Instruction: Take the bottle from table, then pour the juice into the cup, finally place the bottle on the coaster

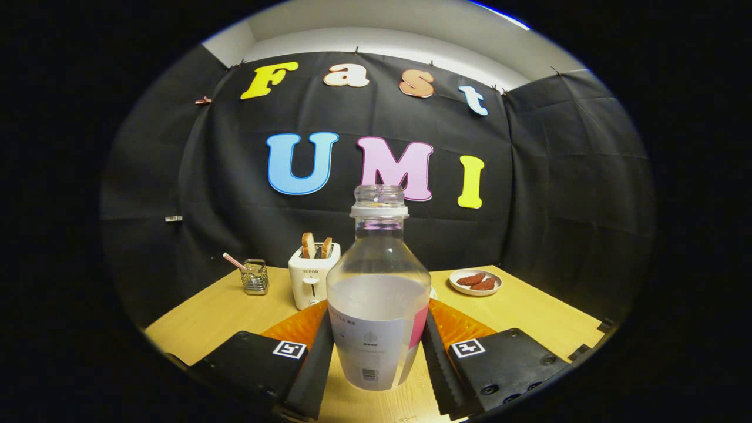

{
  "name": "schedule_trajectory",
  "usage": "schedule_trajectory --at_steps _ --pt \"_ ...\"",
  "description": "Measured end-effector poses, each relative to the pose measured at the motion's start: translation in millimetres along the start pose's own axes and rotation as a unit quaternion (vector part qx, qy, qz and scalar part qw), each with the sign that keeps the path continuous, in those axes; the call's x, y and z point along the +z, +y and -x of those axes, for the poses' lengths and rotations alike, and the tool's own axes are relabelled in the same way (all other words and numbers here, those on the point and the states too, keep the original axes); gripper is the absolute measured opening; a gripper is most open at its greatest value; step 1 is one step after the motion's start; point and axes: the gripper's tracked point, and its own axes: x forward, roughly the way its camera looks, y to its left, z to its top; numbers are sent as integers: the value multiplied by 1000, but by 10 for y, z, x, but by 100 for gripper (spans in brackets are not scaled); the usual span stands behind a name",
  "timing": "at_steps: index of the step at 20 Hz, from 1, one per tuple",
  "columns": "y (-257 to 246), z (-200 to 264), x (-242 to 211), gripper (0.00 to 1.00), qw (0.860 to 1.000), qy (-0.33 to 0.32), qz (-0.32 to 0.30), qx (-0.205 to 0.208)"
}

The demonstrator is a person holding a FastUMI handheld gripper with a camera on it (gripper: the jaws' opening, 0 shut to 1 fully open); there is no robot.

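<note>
A clear plastic bottle (pixel 379 294) stands upright between my fingers, uncapped, with pale liquid filling it to about half its height and a white label around its lower part. My gripper (pixel 378 329) is shut on it, one finger (pixel 317 352) pressing on its left side and the other (pixel 437 352) on its right. Whether the bottle's base rests on the wooden table (pixel 529 317) or hangs just above it I cannot tell. The bottle hides what lies straight behind it, except a thin white edge (pixel 433 292) at its right shoulder.
A white toaster (pixel 311 279) with two bread slices stands beyond the bottle to the left. Further left is a small wire holder (pixel 255 277) with a striped straw. A small plate (pixel 476 281) with reddish pieces sits at the back right, near the booth wall.
</note>
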Motion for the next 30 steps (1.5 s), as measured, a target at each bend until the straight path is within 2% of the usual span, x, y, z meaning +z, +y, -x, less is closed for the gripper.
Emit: schedule_trajectory --at_steps 6,9,11,16,21,22,30 --pt "86 -26 -227 74 992 70 -90 45" --pt "54 -48 -298 74 981 78 -166 55" --pt "15 -71 -310 74 969 79 -227 58" --pt "-172 -140 -379 74 923 81 -372 46" --pt "-447 -251 -515 74 861 73 -504 17" --pt "-479 -253 -573 74 848 73 -524 12" --pt "-549 -387 -742 74 782 101 -614 16"
